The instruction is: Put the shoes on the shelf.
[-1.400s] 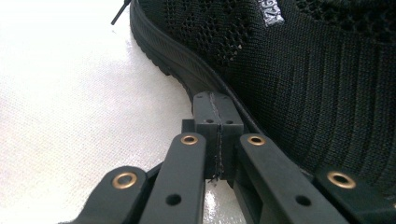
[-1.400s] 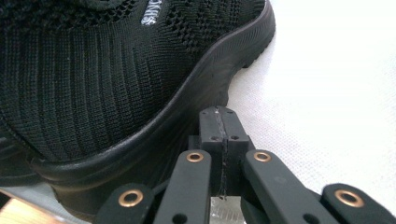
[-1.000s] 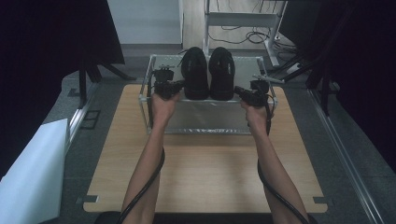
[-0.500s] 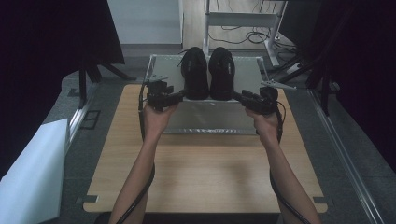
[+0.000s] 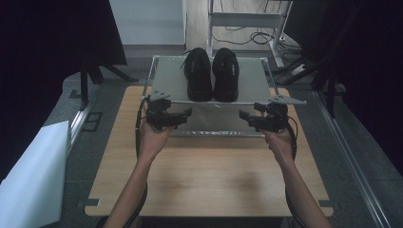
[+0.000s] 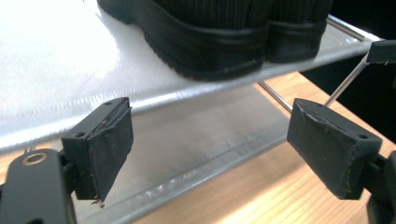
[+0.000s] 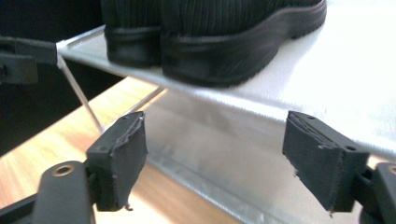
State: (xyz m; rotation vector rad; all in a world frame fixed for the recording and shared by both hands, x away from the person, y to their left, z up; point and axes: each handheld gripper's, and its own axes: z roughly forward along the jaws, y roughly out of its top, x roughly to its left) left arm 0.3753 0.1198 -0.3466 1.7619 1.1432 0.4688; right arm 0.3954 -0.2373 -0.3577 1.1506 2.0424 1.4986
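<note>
Pair of black shoes (image 5: 211, 73) sits side by side at upper centre of the high view, on the top tier of a two-tier shoe rack (image 5: 252, 80) standing on the wooden bench (image 5: 209, 180). Left hand-held gripper (image 5: 183, 114) and right hand-held gripper (image 5: 246, 115) sit just below the rack's front edge, at left and right of centre, jaws have just been opening and stand apart with nothing between them. Shoes look moderately light, knit uppers soft, thick rubber soles stiff and grippy. I'd pinch at the heel collar or clamp across the sole edge; the upper would likely collapse. The fabric shelf looks like it sags
</note>
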